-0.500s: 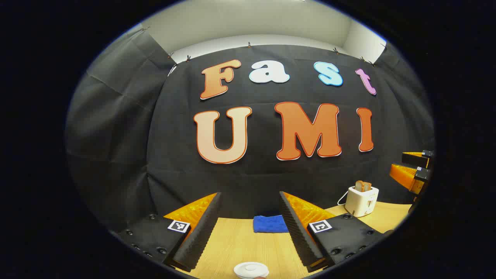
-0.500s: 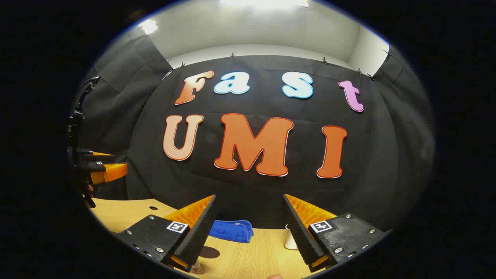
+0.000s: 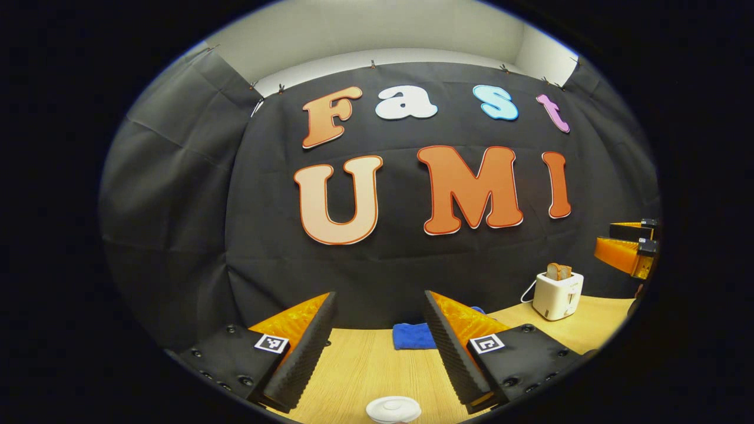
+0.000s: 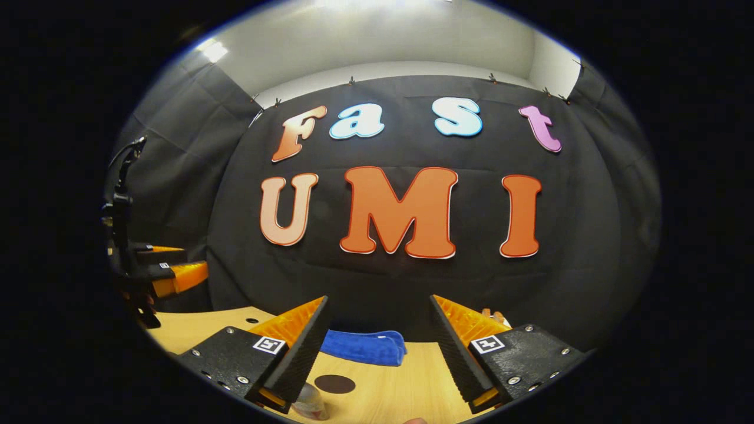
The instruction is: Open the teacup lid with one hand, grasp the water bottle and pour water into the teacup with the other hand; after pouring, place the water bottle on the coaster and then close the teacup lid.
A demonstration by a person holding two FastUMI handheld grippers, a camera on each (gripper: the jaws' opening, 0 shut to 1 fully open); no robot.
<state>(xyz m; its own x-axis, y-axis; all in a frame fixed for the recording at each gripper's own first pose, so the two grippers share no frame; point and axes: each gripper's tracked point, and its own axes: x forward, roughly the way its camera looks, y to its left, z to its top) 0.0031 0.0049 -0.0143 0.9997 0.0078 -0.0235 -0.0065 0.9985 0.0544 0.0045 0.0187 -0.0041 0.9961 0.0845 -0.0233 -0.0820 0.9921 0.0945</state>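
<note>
Since the teacup lid [image 3: 393,408] sits just below and between the left gripper's [image 3: 380,347] spread jaws (right gripper [image 4: 377,350] also gapes, empty), dropping straight down looks right.

table [image 3: 365,371]: lid [image 3: 393,408] nearest, between left gripper [image 3: 380,344] fingers | cloth [image 3: 414,336] behind lid, at wall | toaster [image 3: 557,294] far right of cloth | coaster [image 4: 334,384] before cloth, right gripper view | bottle [image 4: 309,403] left of coaster
</note>
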